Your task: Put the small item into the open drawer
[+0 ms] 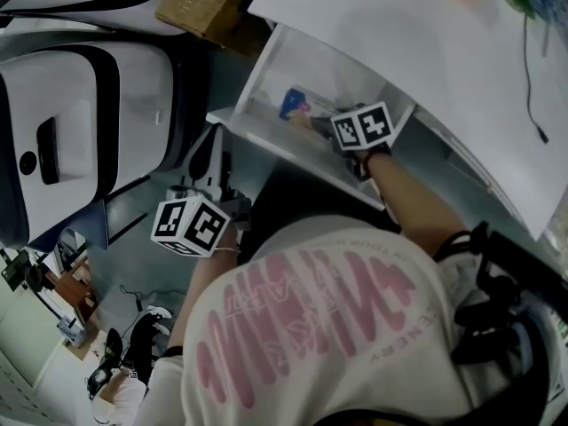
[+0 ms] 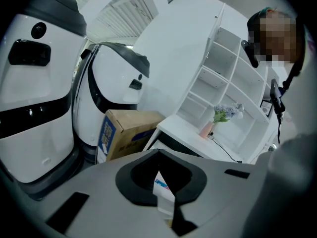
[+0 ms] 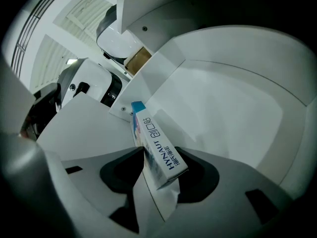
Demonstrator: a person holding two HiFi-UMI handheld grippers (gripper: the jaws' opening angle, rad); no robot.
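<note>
The small item is a white and blue box (image 1: pixel 295 105) lying inside the open white drawer (image 1: pixel 266 140) under the desk. My right gripper (image 1: pixel 324 122) reaches down into that drawer. In the right gripper view the box (image 3: pixel 153 143) leans on the drawer floor (image 3: pixel 223 108) between the jaws of the right gripper (image 3: pixel 159 155), which stand apart and do not clamp it. My left gripper (image 1: pixel 211 145) hangs just outside the drawer's front left corner. Its jaws (image 2: pixel 166 197) show only a narrow gap and hold nothing.
A white desk top (image 1: pixel 399 34) overhangs the drawer, with a thin cable (image 1: pixel 531 78) on it. A cardboard box (image 1: pixel 209 3) and a large white and black machine (image 1: pixel 80 122) stand to the left. A white shelf with flowers (image 2: pixel 223 113) is behind the desk.
</note>
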